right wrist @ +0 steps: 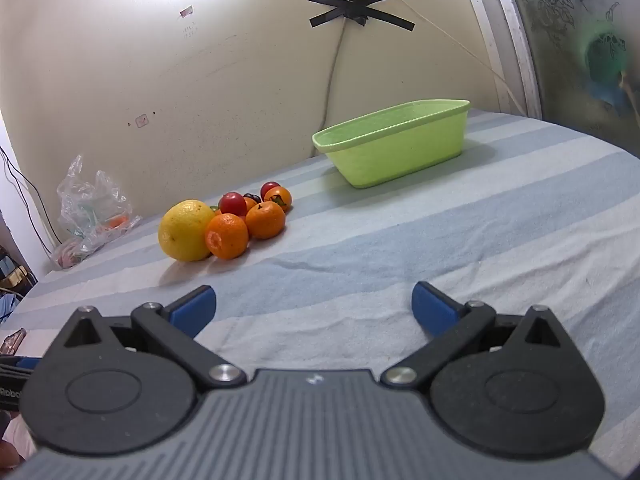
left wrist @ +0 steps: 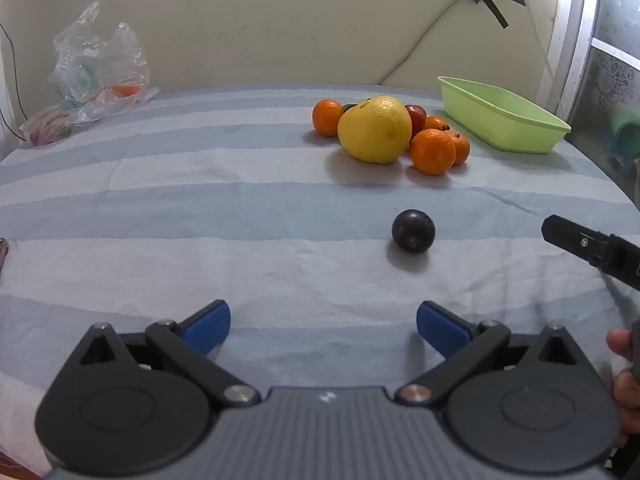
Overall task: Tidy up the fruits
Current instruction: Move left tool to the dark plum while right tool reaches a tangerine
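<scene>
One large yellow citrus (left wrist: 375,130) is seen on the striped blue cloth (left wrist: 200,208), and it is taken here as the landmark. Pressed around it is a cluster of smaller fruit: four oranges can be counted in the left wrist view, one (left wrist: 327,117) on the left of the citrus as seen from the left wrist and three on its right, the nearest of these (left wrist: 433,151) touching it. Two red round fruits are counted in the right wrist view, one (right wrist: 233,203) just behind the citrus and one (right wrist: 270,189) farther back; a small dark fruit between them is only partly seen. One dark plum (left wrist: 413,231) lies alone, apart from the citrus and nearer the cameras. One light green basket (left wrist: 502,120) stands beyond the cluster on the side away from the citrus, well apart from it, and nothing can be seen inside it. One crumpled clear plastic bag (left wrist: 96,76) lies far from the citrus at the wall. The left gripper (left wrist: 323,330) is held with its jaws spread wide and nothing between them; the right gripper (right wrist: 314,310) is likewise spread wide and empty, well short of the citrus.
</scene>
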A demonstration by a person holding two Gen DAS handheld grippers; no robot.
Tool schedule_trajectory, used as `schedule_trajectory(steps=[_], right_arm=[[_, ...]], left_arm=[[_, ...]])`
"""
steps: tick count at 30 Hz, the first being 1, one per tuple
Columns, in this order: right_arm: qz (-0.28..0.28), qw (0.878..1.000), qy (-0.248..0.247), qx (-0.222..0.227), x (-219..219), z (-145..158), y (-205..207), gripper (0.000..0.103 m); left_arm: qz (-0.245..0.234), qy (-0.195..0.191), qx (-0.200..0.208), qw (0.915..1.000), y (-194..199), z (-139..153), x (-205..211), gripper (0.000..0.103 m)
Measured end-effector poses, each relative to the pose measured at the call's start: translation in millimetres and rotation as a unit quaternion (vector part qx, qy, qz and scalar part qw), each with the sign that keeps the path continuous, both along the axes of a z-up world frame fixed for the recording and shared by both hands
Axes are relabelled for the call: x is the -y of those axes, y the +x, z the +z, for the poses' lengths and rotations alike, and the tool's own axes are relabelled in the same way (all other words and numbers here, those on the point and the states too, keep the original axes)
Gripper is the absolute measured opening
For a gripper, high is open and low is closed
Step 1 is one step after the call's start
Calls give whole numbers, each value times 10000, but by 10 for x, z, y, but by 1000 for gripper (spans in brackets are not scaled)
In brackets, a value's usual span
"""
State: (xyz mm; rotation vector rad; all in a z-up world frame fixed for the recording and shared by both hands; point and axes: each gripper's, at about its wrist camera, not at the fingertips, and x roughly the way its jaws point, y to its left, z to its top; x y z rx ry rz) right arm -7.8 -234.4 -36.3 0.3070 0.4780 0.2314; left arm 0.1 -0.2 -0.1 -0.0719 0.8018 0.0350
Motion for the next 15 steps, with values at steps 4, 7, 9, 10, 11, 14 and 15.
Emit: schedule_trajectory(steps=[4, 7, 9, 10, 11, 14, 15], right_arm=[[2, 10000, -11, 14, 0, 0, -6, 103], [5, 10000, -22, 15, 0, 0, -9, 103], [7, 10000, -31, 17, -1, 0, -10, 103], [0, 10000, -20, 22, 2, -1, -14, 103], [-1, 10000, -17, 21, 7, -2, -11, 103], [-3, 10000, -11, 18, 24, -4, 3, 103], [8, 10000, -36, 28, 9, -10, -10, 103]], left_arm=[[-2, 21, 0, 10000, -10, -1, -6, 103], [-2, -2, 16, 10000, -48, -55, -129, 103], [-12, -9, 25, 10000, -85, -44, -184, 103], [-11, 6, 22, 10000, -86, -43, -165, 103], [-17, 25, 19, 10000, -85, -32, -161, 103], [-26, 32, 36, 10000, -116, -26, -134, 103], [-55, 36, 56, 10000, -115, -35, -138, 103]])
